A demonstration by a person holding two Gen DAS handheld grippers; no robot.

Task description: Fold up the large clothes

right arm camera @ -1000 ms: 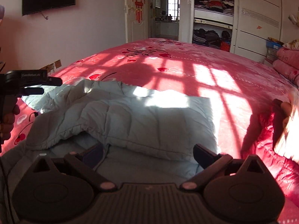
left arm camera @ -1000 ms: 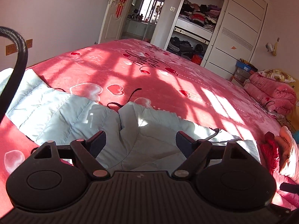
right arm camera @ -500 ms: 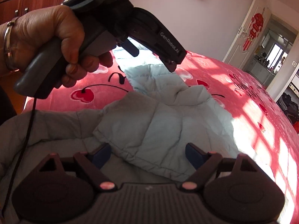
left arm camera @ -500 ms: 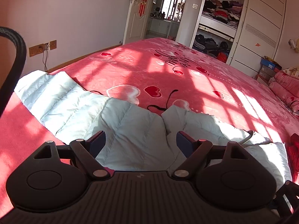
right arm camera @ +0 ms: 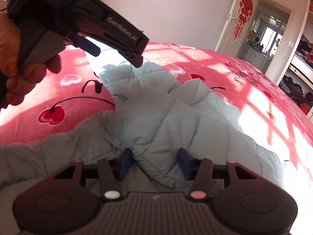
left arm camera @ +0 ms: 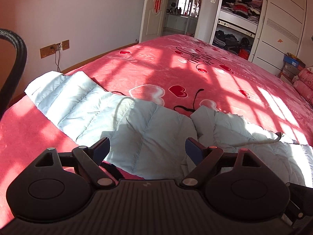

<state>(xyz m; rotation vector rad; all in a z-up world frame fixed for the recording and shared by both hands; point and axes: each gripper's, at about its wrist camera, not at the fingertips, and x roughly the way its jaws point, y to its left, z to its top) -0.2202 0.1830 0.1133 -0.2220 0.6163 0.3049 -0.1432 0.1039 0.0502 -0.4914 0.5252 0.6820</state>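
A pale blue quilted down jacket point(right arm camera: 156, 121) lies spread across the near part of the bed, on its pink heart-print blanket point(left arm camera: 195, 72), one sleeve point(left arm camera: 64, 96) stretched out toward the wall. The right gripper point(right arm camera: 153, 163) is closing, a folded edge of the jacket between its blue pads, which do not yet press it. The left gripper point(left arm camera: 146, 148), held in a person's hand point(right arm camera: 23, 66), hovers above the jacket with its jaws spread wide and empty.
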